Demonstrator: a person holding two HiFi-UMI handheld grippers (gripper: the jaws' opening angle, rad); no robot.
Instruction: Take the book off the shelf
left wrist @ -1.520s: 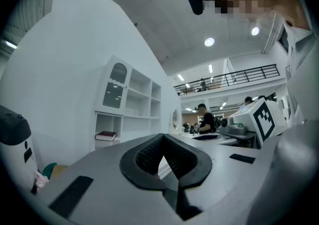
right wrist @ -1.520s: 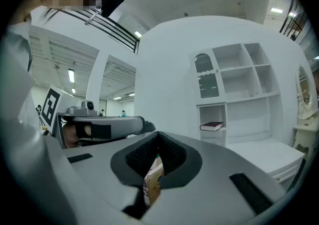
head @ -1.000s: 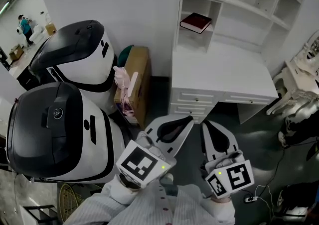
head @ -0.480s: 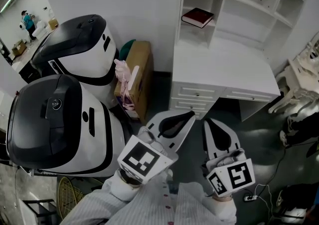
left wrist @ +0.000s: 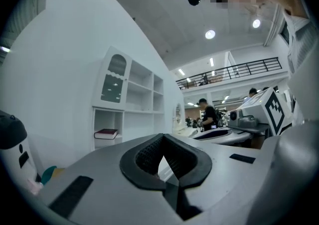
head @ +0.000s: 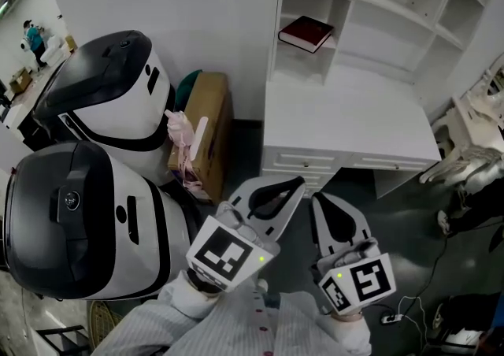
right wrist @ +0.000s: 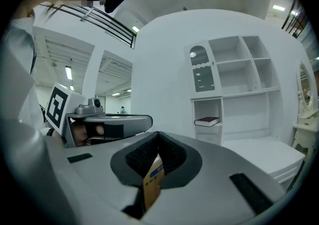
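Note:
A dark red book (head: 305, 33) lies flat in the lowest left cubby of the white shelf unit (head: 378, 8) above the desk; it also shows as the book (left wrist: 106, 133) and the book (right wrist: 207, 121) in the two gripper views. Both grippers are held low near my chest, far short of the desk. My left gripper (head: 293, 183) (left wrist: 162, 135) is shut with nothing in it. My right gripper (head: 316, 198) (right wrist: 158, 133) is shut too. A thin yellowish strip with a blue mark (right wrist: 153, 179) shows in its slit; I cannot tell what it is.
A white desk (head: 346, 122) with drawers stands under the shelves. Left of it are a cardboard box (head: 206, 122) and two big white-and-black machines (head: 110, 94) (head: 71, 220). A white chair (head: 472, 150) and floor cables (head: 409, 307) lie to the right.
The head view has shifted a little, so the desk and machines sit slightly further left. Both grippers stay shut, low and side by side; nothing has been taken hold of.

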